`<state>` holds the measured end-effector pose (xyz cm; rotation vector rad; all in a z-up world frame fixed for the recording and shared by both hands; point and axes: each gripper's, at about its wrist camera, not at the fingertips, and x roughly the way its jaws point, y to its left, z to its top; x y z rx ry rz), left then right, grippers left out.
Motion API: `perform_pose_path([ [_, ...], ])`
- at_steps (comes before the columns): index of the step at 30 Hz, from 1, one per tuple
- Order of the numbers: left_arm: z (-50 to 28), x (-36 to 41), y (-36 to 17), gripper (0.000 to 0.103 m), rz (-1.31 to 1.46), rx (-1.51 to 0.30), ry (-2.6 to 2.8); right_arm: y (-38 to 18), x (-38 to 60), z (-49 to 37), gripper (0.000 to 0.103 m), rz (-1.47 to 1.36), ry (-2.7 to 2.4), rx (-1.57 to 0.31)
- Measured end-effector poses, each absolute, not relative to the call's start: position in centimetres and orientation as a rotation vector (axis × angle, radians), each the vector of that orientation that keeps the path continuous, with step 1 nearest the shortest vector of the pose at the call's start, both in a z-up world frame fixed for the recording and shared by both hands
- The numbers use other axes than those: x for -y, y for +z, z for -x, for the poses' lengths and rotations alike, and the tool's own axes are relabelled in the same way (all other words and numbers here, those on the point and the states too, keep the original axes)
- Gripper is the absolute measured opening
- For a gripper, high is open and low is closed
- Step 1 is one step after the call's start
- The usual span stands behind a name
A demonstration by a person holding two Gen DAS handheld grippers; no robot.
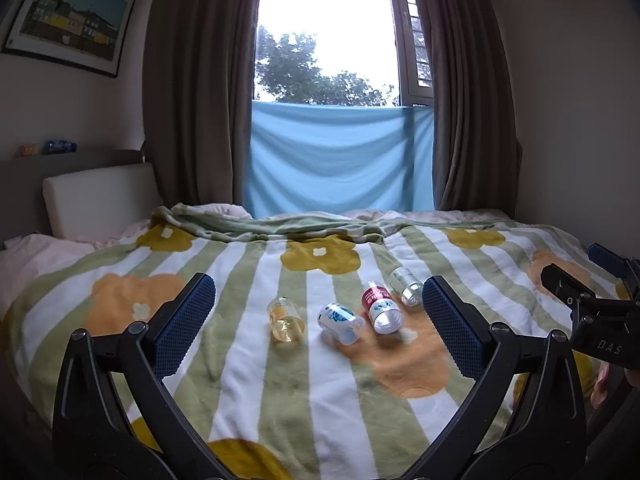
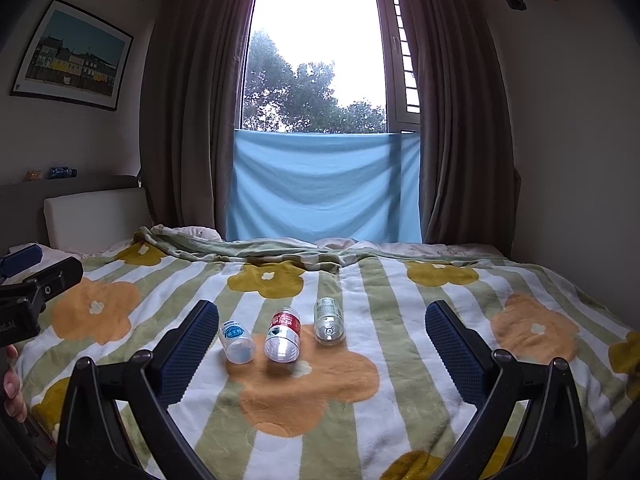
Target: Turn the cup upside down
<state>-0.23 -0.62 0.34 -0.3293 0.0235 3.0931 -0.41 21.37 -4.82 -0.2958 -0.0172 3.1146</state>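
Observation:
A clear yellowish cup (image 1: 285, 319) lies on the flowered blanket (image 1: 248, 380) with its open mouth towards me, left of three lying bottles. My left gripper (image 1: 320, 320) is open and empty, held above the blanket with the cup between its fingers' lines of sight but farther away. My right gripper (image 2: 320, 344) is open and empty, facing the bottles; the cup does not show in the right wrist view, likely behind the left finger (image 2: 188, 348). The right gripper also shows at the right edge of the left wrist view (image 1: 592, 304).
Three plastic bottles lie side by side: blue-label (image 1: 342, 322) (image 2: 237, 340), red-label (image 1: 380, 308) (image 2: 283, 338), clear (image 1: 406, 286) (image 2: 329, 320). A folded blanket ridge (image 1: 280, 228) runs across the far side. A white headboard cushion (image 1: 100, 196) stands at left. Curtains and window are behind.

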Motion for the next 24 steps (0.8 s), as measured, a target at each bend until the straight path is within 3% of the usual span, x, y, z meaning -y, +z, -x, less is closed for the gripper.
perform_pose_path([
  [24, 0.80, 1.61, -0.50, 0.103, 0.375, 0.042, 3.083, -4.42, -20.77, 0.47, 0.103, 0.296, 3.132, 0.028],
])
